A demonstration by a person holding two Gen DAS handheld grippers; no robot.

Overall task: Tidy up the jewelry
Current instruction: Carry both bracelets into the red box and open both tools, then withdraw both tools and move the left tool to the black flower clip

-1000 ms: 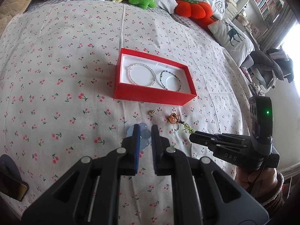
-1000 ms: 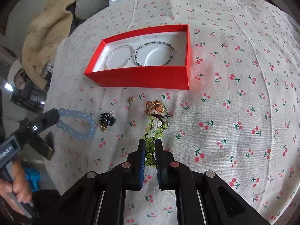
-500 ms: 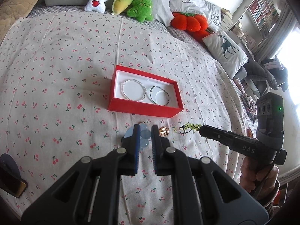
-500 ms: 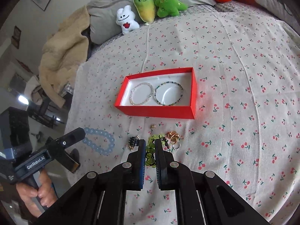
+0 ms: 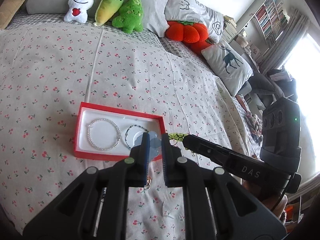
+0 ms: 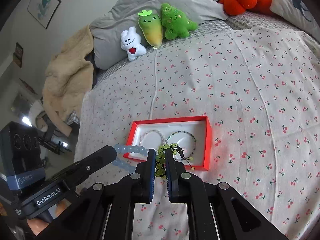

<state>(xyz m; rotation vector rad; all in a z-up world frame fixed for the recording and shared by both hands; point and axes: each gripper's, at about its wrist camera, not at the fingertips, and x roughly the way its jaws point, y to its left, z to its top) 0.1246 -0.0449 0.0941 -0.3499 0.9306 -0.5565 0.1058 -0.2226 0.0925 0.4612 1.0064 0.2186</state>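
A red box (image 5: 80, 128) (image 6: 209, 140) with a white lining lies on the cherry-print bed; in it are a pearl bracelet (image 5: 104, 138) (image 6: 152, 135) and a dark beaded bracelet (image 5: 132, 135) (image 6: 185, 138). My left gripper (image 5: 154, 140) is shut on a pale blue bead bracelet (image 5: 154, 143) (image 6: 131, 151), held above the box's near right corner. My right gripper (image 6: 160, 155) is shut on a green bead bracelet (image 6: 161, 160) (image 5: 177, 136), held just in front of the box. A small gold piece (image 5: 148, 181) lies on the sheet below the left fingers.
Plush toys (image 5: 104, 10) (image 6: 156, 28) and pillows (image 5: 192, 2) line the head of the bed. An orange pumpkin cushion (image 5: 186, 32) and a deer pillow (image 5: 228, 66) lie at the right. A beige blanket (image 6: 66, 80) hangs off the left side.
Both grippers have lifted off the sheet with their bracelets and pulled back and up; the box now sits lower and nearer in both views. The other small pieces have passed under the grippers.
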